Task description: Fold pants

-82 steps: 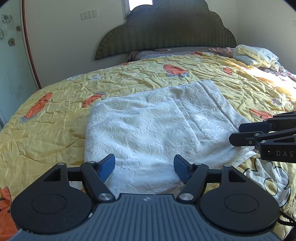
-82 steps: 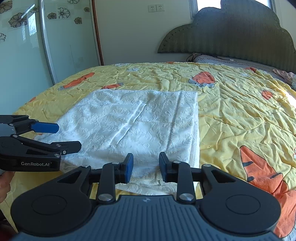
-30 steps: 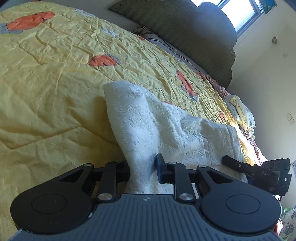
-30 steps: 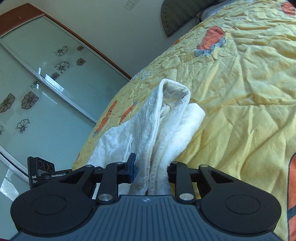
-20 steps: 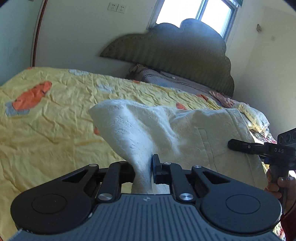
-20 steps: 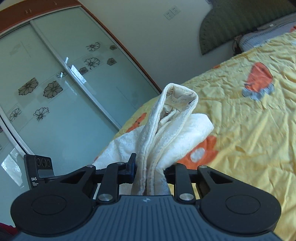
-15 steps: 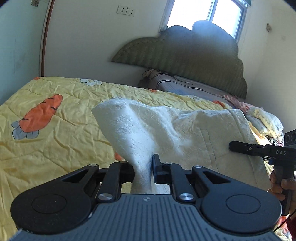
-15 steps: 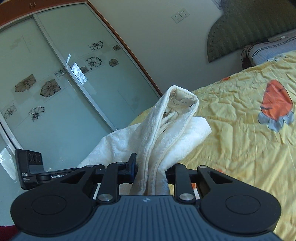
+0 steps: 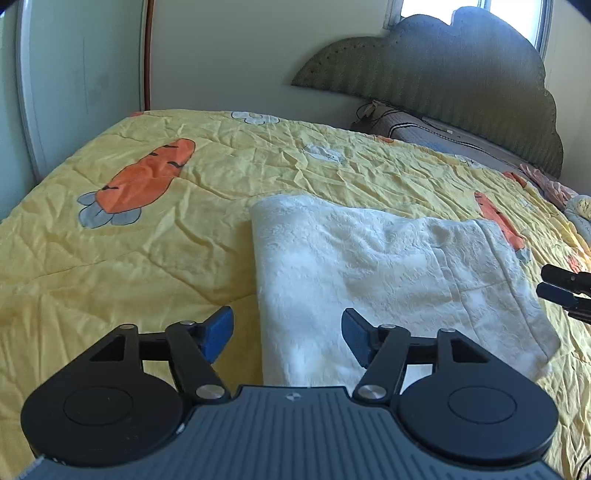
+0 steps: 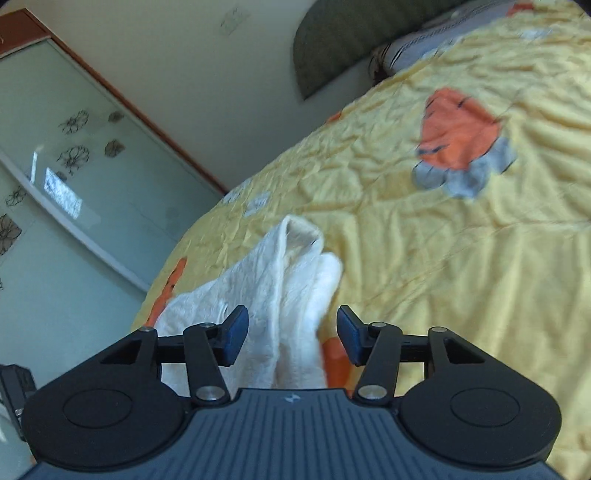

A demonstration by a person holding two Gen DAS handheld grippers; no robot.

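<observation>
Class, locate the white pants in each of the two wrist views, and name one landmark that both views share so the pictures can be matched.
Left wrist view: the white pants lie folded on the yellow quilt, centre to right, ahead of the open left gripper.
Right wrist view: the white pants sit bunched at lower centre, between the fingers of the open right gripper.
Shared landmark: the dark scalloped headboard.

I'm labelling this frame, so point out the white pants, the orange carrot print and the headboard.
white pants [image 9: 388, 266], left wrist view, middle of the folded top layer.
orange carrot print [image 9: 147, 175], left wrist view, body of the carrot on the yellow bedspread.
headboard [image 9: 443, 70], left wrist view, centre of the padded green panel.
</observation>
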